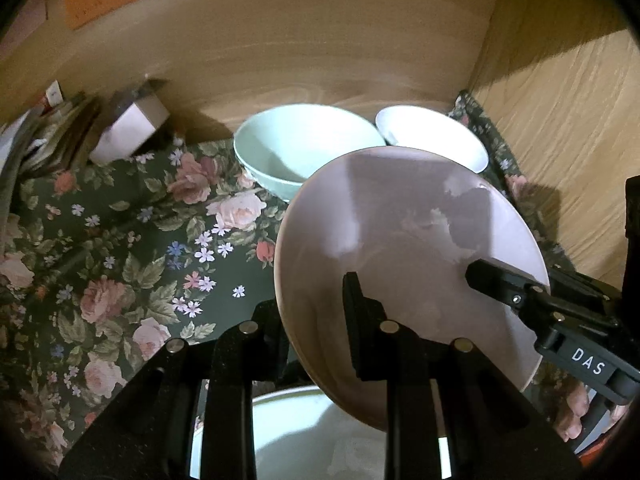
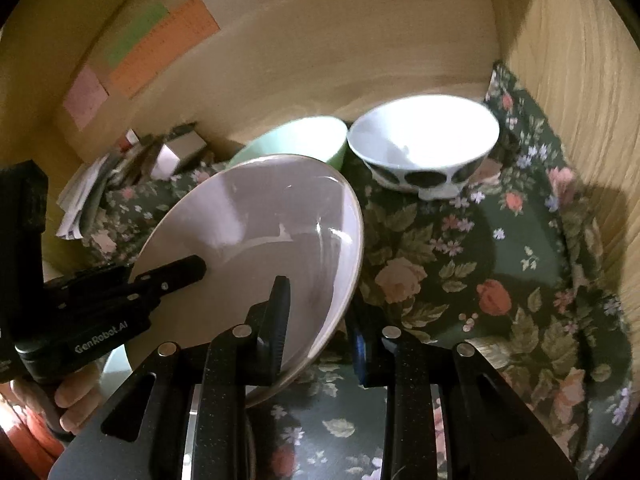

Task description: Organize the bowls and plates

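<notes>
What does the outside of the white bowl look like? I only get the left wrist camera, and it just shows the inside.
Observer: The white bowl has big dark blotches around its outside.
Operator: Does the right hand-held gripper pinch the plate from both sides?
Observer: Yes. The right hand-held gripper has one finger inside the pink plate and a blue-padded finger behind its rim.
Operator: Who holds the left one?
Observer: A person's hand grips the handle of the left hand-held gripper, below the plate's edge.
</notes>
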A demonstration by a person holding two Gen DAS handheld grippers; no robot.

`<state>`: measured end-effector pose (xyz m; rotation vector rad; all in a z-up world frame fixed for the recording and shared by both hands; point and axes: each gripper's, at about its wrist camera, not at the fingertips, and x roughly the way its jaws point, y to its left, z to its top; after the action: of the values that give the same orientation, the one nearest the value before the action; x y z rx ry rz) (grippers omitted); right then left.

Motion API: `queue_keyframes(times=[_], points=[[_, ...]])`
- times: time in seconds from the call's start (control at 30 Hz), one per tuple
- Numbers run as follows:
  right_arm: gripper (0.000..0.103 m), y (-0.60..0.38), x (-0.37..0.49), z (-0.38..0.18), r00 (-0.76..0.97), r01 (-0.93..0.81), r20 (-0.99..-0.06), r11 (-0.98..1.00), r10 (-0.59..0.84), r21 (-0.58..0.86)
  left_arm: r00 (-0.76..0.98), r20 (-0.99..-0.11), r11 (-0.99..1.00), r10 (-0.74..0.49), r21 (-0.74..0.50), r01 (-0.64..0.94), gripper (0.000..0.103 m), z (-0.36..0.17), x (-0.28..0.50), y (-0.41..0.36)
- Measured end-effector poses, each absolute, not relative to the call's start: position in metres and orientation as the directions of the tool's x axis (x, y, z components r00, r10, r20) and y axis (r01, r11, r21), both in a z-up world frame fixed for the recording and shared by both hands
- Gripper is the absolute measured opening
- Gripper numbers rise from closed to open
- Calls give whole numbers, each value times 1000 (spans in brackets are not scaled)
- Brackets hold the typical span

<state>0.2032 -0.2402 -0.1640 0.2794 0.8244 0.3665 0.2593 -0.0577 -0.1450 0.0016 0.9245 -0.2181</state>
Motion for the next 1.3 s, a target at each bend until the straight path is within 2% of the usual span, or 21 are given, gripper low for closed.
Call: queue_keyframes(times=[0.6,1.3], points=[[25,-211,160,-120,664,-287,-590,886,458,365,669,-724,985,-167,-97,141,23,-100,195,-27],[25,-108,130,-108,589,-455,-581,825,562,337,713,-699,994,-60,-108,-21,23,-101,119,69]])
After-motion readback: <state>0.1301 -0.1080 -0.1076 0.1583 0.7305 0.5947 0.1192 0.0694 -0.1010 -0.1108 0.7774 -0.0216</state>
